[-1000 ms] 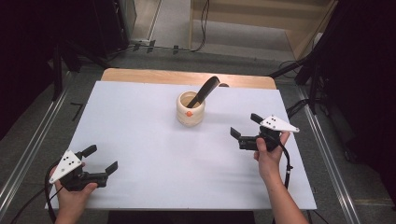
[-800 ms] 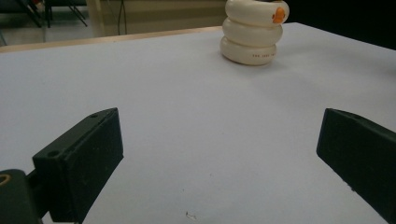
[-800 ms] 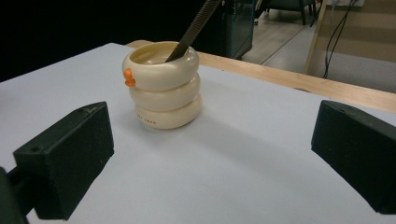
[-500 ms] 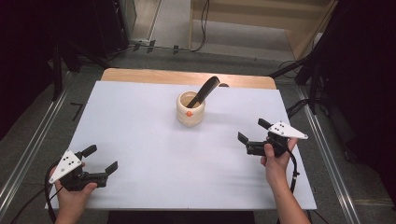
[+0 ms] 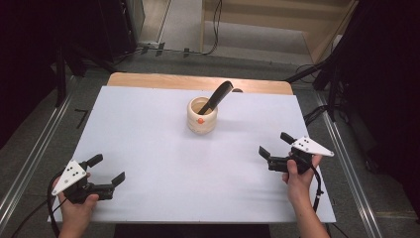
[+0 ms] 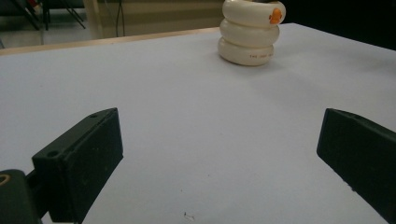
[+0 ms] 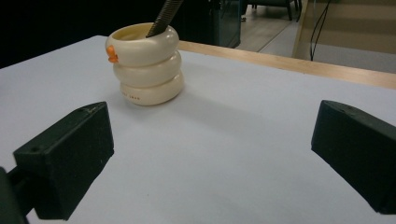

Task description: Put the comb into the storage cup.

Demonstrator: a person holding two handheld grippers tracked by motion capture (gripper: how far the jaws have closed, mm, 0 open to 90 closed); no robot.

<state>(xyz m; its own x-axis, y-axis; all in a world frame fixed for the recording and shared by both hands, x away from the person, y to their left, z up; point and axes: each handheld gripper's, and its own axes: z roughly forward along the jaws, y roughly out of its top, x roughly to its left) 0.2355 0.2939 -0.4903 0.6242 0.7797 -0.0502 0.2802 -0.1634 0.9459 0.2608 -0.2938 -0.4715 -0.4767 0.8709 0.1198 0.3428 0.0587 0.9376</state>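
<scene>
The cream ribbed pot (image 5: 202, 116) is being kept upright near the desk's (image 5: 148, 124) far middle, with a dark comb-like tool (image 5: 218, 96) leaning out of it. The left hand-held gripper (image 5: 106, 171) and right hand-held gripper (image 5: 276, 149) are being held wide apart-jawed, empty, well clear of the pot.

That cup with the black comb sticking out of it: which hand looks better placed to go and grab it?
Probably the right. The right gripper sits closer to the cup than the left gripper, which is down at the near corner. Both are open and empty, and the comb leans toward the right side.
</scene>
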